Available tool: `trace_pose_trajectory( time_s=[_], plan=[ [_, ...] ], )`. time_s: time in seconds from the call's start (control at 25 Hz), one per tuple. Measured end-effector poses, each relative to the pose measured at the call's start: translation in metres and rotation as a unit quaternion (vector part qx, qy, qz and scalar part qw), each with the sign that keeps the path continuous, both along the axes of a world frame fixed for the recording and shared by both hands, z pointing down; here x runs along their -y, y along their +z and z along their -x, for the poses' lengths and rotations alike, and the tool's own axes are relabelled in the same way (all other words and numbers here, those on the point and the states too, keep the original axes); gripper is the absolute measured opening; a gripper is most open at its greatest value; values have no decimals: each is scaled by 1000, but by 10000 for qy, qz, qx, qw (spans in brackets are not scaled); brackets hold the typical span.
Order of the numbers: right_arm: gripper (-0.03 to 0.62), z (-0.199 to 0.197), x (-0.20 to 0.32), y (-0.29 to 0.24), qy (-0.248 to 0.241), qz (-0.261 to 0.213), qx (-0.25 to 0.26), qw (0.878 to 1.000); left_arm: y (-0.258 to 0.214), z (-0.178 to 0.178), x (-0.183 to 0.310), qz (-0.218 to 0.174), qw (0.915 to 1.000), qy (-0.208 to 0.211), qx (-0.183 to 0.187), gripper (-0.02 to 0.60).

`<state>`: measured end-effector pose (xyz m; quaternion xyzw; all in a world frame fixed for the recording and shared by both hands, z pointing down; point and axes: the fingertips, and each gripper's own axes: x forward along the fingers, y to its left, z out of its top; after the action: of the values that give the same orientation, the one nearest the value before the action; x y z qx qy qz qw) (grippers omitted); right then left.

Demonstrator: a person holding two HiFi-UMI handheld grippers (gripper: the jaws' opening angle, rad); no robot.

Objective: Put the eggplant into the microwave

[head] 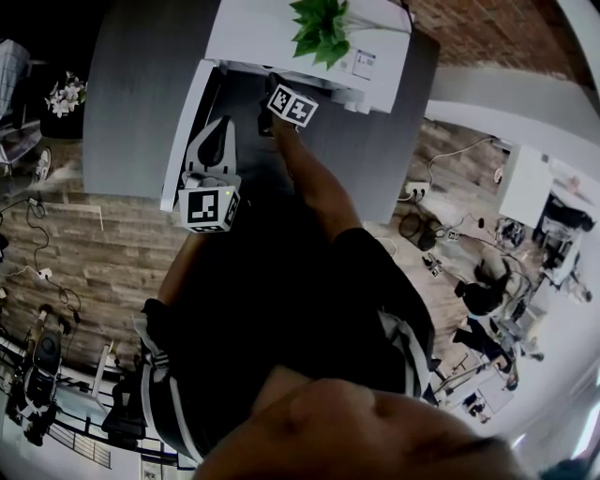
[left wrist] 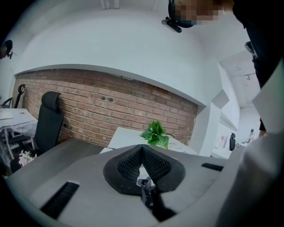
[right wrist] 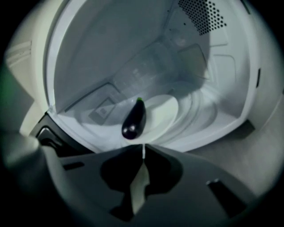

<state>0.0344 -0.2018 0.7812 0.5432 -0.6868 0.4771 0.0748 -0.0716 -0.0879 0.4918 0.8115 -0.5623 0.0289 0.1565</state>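
Observation:
The dark purple eggplant (right wrist: 134, 119) lies on the glass turntable plate (right wrist: 168, 111) inside the white microwave (right wrist: 111, 44), its green stem pointing to the back. My right gripper (right wrist: 143, 148) is at the front of the opening, just short of the eggplant, shut with nothing between its jaws. In the head view its marker cube (head: 292, 105) shows at the microwave (head: 309, 42) mouth. The left gripper (left wrist: 142, 147) is shut and holds nothing that I can see. It hangs beside the open microwave door (head: 185, 131), where the left gripper (head: 221, 131) points towards the oven.
A green potted plant (head: 322, 28) stands on top of the microwave, which sits on a grey table (head: 141, 94). The plant (left wrist: 155, 134) also shows in the left gripper view before a brick wall, with a black office chair (left wrist: 49, 119) at the left. Cables and gear litter the wooden floor.

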Motion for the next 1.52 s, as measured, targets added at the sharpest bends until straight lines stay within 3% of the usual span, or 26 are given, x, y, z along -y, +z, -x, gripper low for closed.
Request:
trace_pose_trajectory(
  time_s=[0.4,0.84,1.52],
  plan=[
    [40,-5,-7,-10,-4,-47,9,10000,-8,0,-7,-99,9999,-14,26,37],
    [40,-27,-50,-29,-168,-64,-15,9998,-21,-5,-31,-306,9995,69,61,37],
    [40,-62,-108,-88,-199,-467,-203,9985,-33,-27,-68,-493,9976,493,5,37]
  ],
)
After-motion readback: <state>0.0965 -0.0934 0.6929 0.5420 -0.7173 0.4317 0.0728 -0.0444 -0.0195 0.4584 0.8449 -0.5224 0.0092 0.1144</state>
